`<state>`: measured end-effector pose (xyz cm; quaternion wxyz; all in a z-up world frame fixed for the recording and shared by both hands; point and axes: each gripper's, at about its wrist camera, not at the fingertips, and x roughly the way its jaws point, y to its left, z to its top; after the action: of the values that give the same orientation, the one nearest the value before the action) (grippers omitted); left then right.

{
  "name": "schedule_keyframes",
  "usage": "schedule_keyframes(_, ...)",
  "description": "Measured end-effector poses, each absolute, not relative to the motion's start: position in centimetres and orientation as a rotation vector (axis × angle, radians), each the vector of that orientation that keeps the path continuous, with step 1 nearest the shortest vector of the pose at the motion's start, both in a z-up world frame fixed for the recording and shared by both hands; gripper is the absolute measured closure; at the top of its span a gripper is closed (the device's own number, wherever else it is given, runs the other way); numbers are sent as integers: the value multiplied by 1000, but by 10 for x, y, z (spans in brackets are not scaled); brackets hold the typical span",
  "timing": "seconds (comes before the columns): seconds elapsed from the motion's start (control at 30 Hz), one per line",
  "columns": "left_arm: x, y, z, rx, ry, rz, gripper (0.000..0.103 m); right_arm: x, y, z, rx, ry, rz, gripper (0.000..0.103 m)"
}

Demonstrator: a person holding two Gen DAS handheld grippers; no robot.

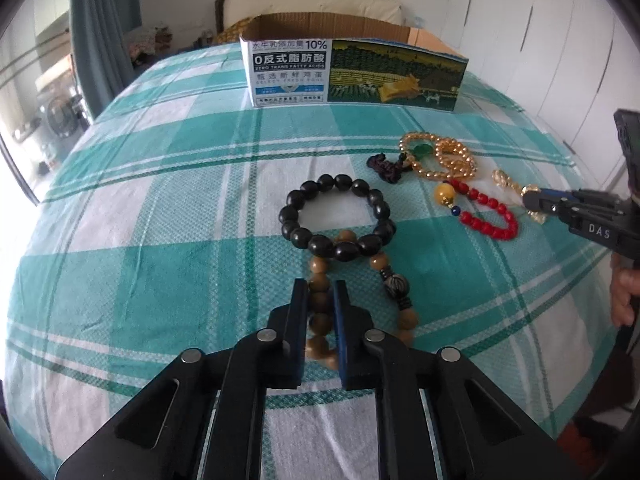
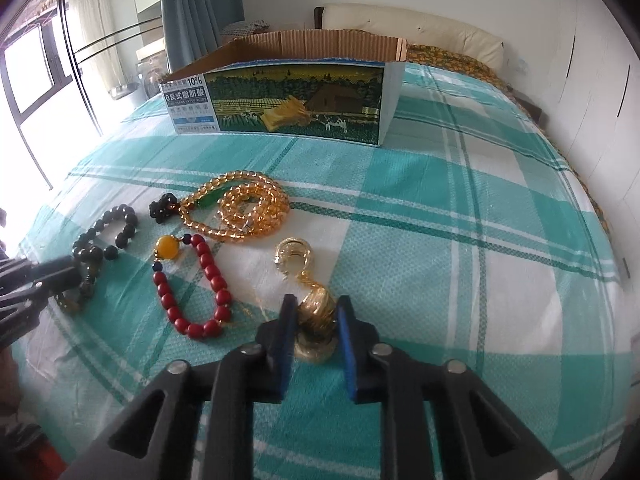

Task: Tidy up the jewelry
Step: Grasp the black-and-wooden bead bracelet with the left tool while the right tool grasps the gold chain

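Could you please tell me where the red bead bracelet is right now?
The red bead bracelet lies on the checked bedspread, left of the right gripper, in front of the amber bead strand.

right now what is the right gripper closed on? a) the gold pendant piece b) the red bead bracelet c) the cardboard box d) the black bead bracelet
a: the right gripper has its fingers pressed on either side of the gold pendant piece, with the red bead bracelet lying free beside it.
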<state>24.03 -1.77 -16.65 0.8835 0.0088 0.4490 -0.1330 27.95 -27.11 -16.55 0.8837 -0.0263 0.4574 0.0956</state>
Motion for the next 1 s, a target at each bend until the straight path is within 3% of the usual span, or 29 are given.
schedule_keyframes(0.3,228,8,-127,-208,882,-362,94,249,-286,-117,66,848,222,91)
schedule_keyframes(1.0,269,2,-4,-176,719,-449,94,263,-285,-35,129,761,323,91)
